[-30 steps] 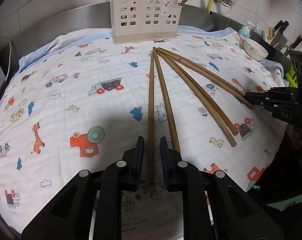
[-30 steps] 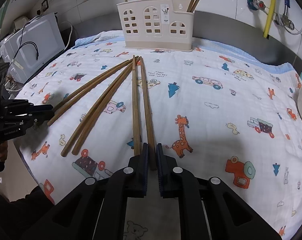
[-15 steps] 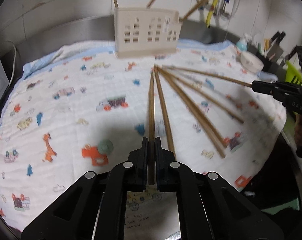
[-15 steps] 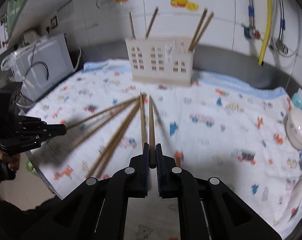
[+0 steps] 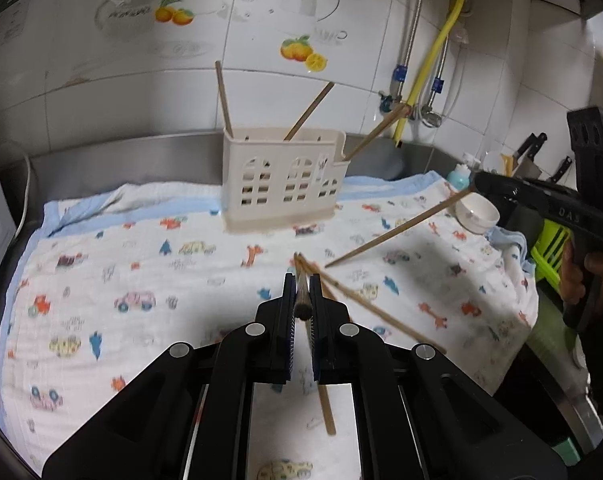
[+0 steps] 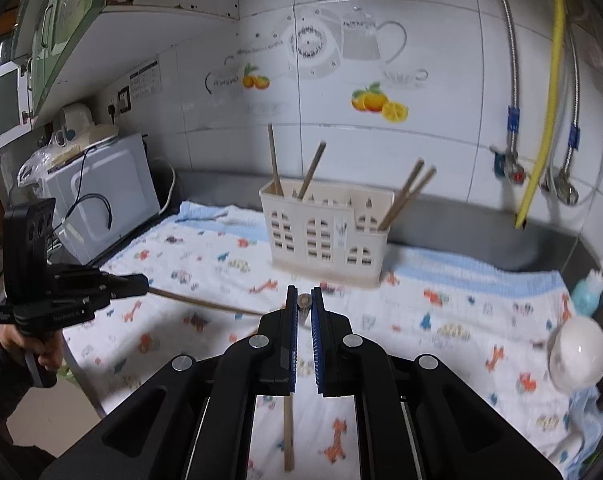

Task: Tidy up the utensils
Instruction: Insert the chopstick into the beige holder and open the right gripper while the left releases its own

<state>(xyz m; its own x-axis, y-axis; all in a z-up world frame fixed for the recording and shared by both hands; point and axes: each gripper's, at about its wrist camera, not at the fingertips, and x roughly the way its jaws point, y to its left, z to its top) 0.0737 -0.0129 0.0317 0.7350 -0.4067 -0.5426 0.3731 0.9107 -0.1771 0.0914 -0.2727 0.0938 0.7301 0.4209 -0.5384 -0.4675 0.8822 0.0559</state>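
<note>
Utensil holder stands on cloth, bowl rightward.

Both grippers are raised off the bench, the left gripper with its jaws pinched tight on one chopstick seen end-on, while the right gripper, at three o'clock from it, clamps another chopstick likewise.

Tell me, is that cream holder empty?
Not empty. The cream holder already has four chopsticks standing tilted in it.

One utensil holder, four standing chopsticks — two held chopsticks — one bowl, one patterned cloth.
</note>
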